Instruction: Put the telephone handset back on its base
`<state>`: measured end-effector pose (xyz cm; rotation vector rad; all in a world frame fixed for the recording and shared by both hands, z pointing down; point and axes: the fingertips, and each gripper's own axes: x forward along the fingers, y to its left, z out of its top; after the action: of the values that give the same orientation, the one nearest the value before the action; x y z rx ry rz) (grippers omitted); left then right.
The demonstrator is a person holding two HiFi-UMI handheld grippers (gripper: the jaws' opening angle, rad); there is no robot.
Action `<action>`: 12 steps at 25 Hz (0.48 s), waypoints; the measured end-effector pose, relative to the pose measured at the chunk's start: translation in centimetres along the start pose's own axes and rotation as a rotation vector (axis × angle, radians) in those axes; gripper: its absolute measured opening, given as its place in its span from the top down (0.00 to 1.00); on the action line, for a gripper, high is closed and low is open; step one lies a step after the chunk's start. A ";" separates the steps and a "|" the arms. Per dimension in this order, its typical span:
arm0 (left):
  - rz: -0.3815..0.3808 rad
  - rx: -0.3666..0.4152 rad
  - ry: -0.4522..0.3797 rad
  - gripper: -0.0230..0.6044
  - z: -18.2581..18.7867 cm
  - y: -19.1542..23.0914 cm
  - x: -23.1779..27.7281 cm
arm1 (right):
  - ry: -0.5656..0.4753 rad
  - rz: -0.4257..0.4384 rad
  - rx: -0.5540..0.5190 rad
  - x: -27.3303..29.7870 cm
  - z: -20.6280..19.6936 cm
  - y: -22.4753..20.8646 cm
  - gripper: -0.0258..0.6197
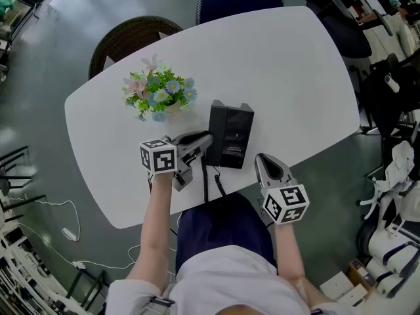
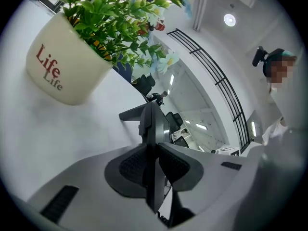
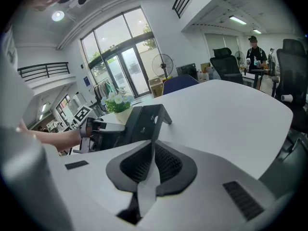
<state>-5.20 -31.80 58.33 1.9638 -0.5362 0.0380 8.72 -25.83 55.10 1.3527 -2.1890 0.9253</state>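
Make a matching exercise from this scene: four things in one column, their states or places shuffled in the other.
Things:
1. telephone handset
2. base
3. flower pot
4. right gripper

States:
A. shut, with nothing between its pads
B. white, with red lettering
C. clamped in the left gripper
D. black, standing on the table

Pairs: 1-C, 2-D, 3-B, 4-A

You can read "Life" twice, red over grey, on the cream flower pot (image 2: 67, 66); print on the telephone base (image 1: 231, 135) is unreadable.
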 end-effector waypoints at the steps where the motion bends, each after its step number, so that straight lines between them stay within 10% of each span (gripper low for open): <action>1: 0.000 -0.012 -0.005 0.82 0.0 0.1 0.0 | 0.000 0.000 0.000 0.1 0.0 0.0 0.89; 12: 0.113 0.032 -0.026 0.80 0.0 0.3 -0.3 | -0.015 0.021 -0.012 -0.2 -0.2 1.0 0.89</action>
<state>-5.56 -31.74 58.51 1.9657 -0.6666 0.0930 7.86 -25.22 54.83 1.3382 -2.2201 0.9112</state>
